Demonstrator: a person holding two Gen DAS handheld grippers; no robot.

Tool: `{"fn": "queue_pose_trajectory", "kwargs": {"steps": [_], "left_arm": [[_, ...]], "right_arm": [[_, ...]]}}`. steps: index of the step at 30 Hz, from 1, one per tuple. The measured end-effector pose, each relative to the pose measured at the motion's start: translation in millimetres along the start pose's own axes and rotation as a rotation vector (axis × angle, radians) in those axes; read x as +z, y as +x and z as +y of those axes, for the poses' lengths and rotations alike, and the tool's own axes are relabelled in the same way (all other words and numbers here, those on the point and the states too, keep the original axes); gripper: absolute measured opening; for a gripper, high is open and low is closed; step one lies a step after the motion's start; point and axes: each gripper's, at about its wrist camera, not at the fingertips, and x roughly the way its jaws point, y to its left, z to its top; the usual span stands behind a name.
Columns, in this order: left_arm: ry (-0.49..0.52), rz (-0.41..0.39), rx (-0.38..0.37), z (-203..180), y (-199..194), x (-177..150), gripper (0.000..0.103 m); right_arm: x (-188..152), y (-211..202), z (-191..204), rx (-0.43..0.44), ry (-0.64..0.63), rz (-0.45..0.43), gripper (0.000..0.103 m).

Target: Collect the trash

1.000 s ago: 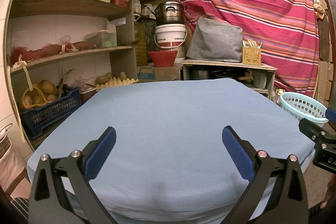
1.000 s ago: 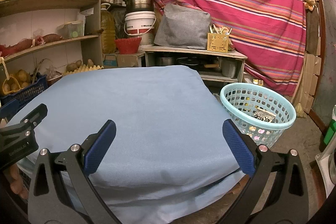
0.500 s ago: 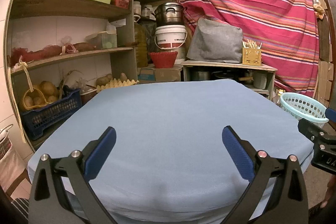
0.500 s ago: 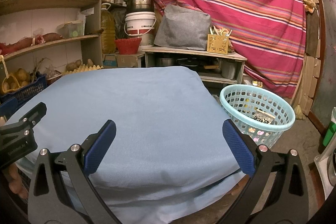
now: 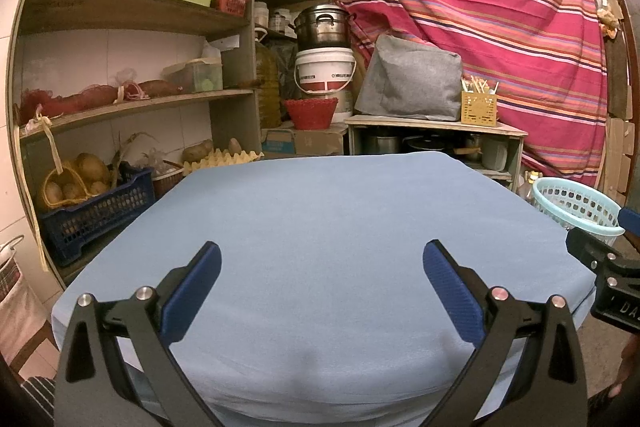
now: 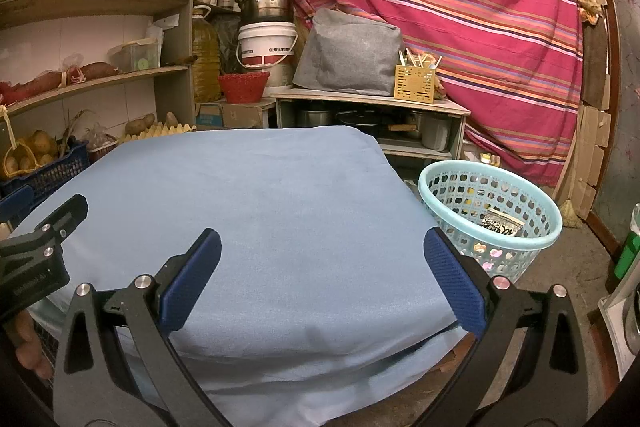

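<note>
A light-blue cloth covers the table (image 5: 320, 219), and no loose trash shows on it in either view (image 6: 260, 195). A pale turquoise basket (image 6: 490, 211) stands on the floor to the table's right and holds a printed wrapper (image 6: 502, 225) and other small pieces. It also shows in the left wrist view (image 5: 576, 201). My left gripper (image 5: 320, 263) is open and empty over the table's near edge. My right gripper (image 6: 320, 251) is open and empty over the near right corner. Each gripper shows at the edge of the other's view.
Wooden shelves (image 5: 132, 103) with boxes and a blue crate of potatoes (image 5: 92, 211) line the left. A low cabinet (image 5: 432, 139) with pots, a bucket (image 5: 326, 71) and a grey cover stands behind. A striped curtain (image 6: 460, 7) hangs at the back.
Both views have shifted slightly; the basket sits a little lower and farther right in the right wrist view. Both grippers stay open and empty.
</note>
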Motion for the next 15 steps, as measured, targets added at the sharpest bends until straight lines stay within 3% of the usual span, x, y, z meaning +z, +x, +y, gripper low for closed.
{"fn": "queue_pose_trajectory", "kwargs": {"steps": [15], "left_arm": [[-0.003, -0.004, 0.001, 0.2, -0.3, 2.8, 0.099]], "right_arm": [[-0.6, -0.1, -0.2, 0.0, -0.001, -0.001, 0.099]]}}
